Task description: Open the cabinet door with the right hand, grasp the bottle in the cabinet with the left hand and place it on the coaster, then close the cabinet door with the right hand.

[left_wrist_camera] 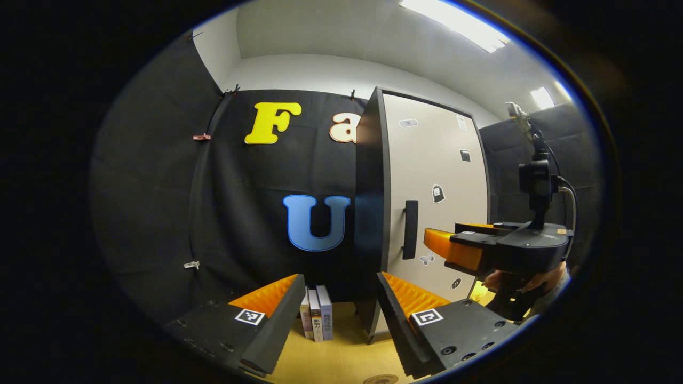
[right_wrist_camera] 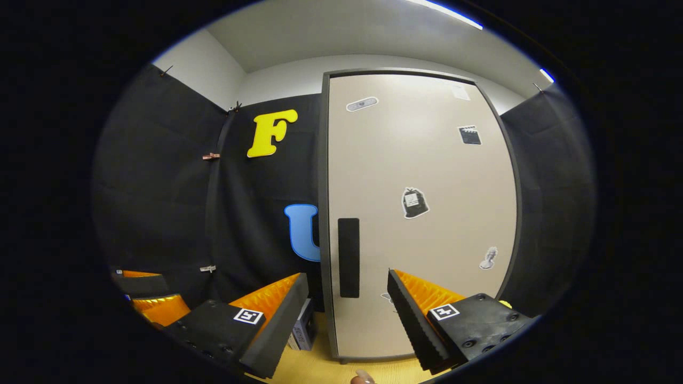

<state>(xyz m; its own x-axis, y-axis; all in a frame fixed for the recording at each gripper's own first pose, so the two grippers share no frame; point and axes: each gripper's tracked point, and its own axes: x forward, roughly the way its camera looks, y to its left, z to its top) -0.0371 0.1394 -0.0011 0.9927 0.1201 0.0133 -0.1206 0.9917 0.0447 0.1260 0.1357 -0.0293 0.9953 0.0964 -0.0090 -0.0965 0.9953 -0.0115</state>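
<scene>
Still shut, the cabinet door [right_wrist_camera: 421, 213] stands ahead of the right gripper [right_wrist_camera: 347, 314], jaws spread, holding nothing. The left gripper [left_wrist_camera: 339, 314] is likewise released. The stiff, hinged door is best taken at its handle [right_wrist_camera: 349, 257], left edge.

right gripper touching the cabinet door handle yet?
Apart. In the left gripper view, the right gripper hangs open, with bare door showing between it and the handle.
</scene>
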